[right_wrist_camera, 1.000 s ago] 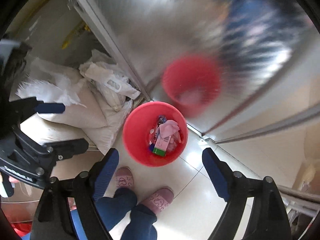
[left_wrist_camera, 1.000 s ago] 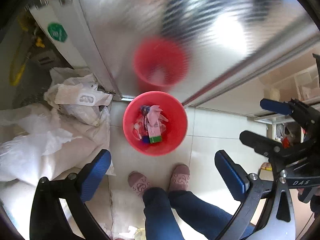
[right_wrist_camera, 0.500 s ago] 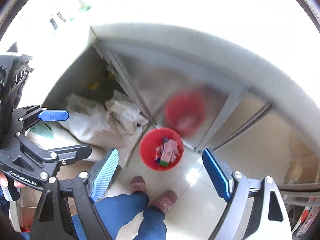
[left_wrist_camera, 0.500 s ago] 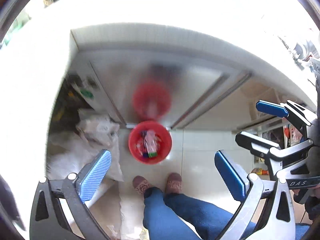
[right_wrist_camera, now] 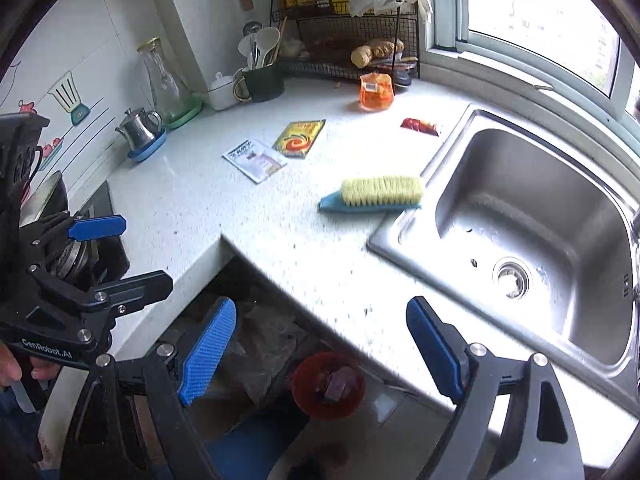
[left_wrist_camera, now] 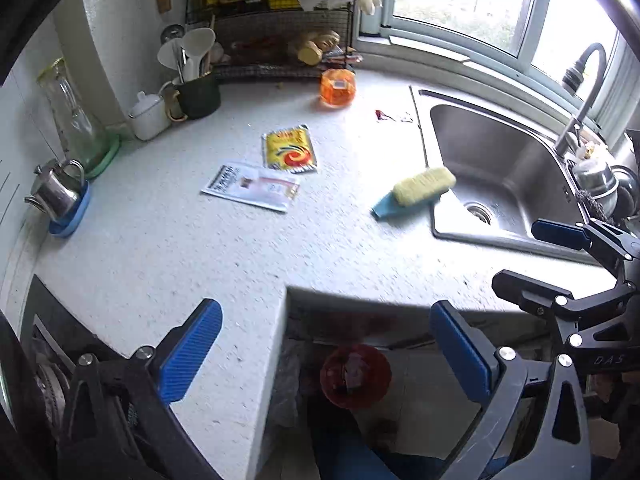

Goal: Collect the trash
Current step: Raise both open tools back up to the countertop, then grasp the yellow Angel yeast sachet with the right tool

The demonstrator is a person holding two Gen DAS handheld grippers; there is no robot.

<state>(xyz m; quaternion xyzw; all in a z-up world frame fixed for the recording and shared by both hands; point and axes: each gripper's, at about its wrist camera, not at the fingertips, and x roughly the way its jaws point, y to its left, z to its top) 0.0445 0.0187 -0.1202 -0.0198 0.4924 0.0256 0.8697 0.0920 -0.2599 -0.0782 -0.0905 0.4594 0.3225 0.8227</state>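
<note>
Now, status: I judge the job partly done; the red bin (right_wrist_camera: 328, 385) on the floor, below and between both pairs of tongs, already holds some wrappers.
Left tongs (left_wrist_camera: 326, 354): spread wide, gripping nothing, hanging over the near edge of the surface (left_wrist_camera: 168, 248).
Right tongs (right_wrist_camera: 320, 354): equally wide, empty, just beside the left pair.
Left to collect: three flat pieces ahead of the tongs, by my reading.
Yellow sachet (left_wrist_camera: 289, 153): glossy foil, rectangular, red swirl print, well ahead and slightly left of centre.
White packet (left_wrist_camera: 251, 186): thin, flat, printed paper or film, touching or just short of the sachet's near corner; I cannot tell which.
Red wrapper (right_wrist_camera: 420, 125): small, crinkled, shiny, far ahead by the sink (right_wrist_camera: 400, 236) rim.
Not trash, I think: scrub brush (right_wrist_camera: 378, 194), yellow bristles on a teal plastic back, lying at the sink edge; orange faceted jar (left_wrist_camera: 337, 87) further back.
Surface: pale speckled stone, matte, L-shaped cut-out over the bin.
Sink: brushed steel, empty basin.
</note>
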